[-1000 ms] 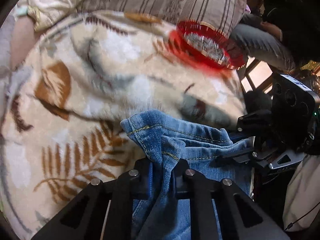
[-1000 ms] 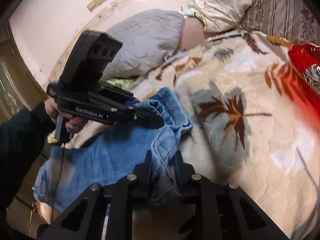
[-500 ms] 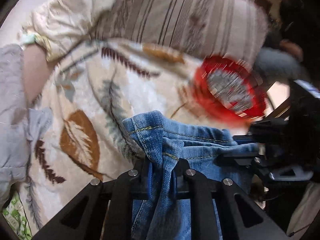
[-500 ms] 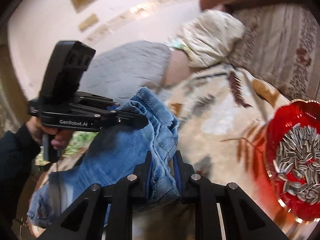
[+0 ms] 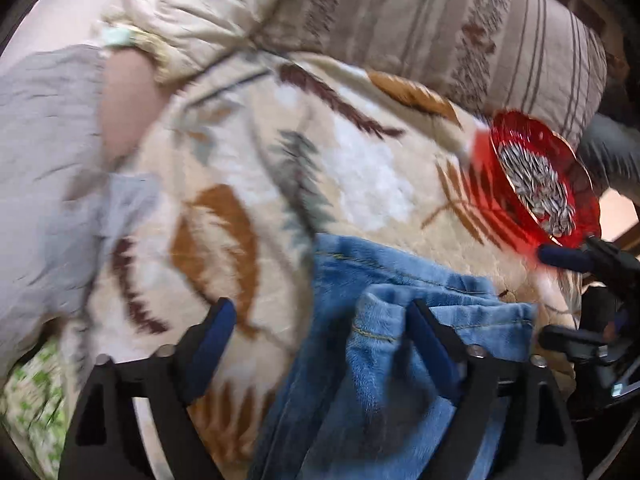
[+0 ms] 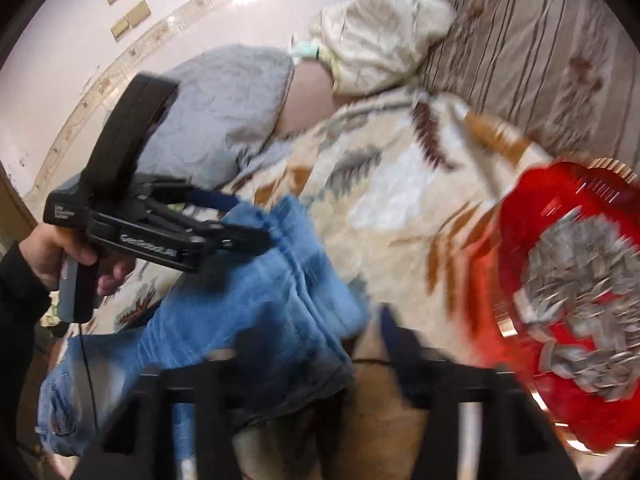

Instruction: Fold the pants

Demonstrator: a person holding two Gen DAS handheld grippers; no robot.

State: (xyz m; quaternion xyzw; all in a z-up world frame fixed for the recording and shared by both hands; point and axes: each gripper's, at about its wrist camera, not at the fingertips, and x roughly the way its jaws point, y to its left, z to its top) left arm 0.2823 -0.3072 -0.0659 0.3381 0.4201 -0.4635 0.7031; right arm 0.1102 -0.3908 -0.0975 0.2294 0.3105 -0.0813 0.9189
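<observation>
Left wrist view: we release folded jeans (image 5: pixel 400 360) onto blanket (image 5: pixel 248 184), left gripper (image 5: pixel 320 320) and right gripper (image 6: pixel 308 324) opening; next, smooth fold.

- On the side of my left gripper (image 6: pixel 240 236), seen from my right wrist, pale lettering that looks like "GenRobot.AI", smeared by blur.
- A small pale label at its rear end, too blurred to read.

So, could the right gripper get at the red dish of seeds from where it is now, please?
Probably yes. The right gripper, jaws opening, has the jeans at its left finger only. The red dish sits just to its right on the leaf-print blanket, with nothing between them.
</observation>
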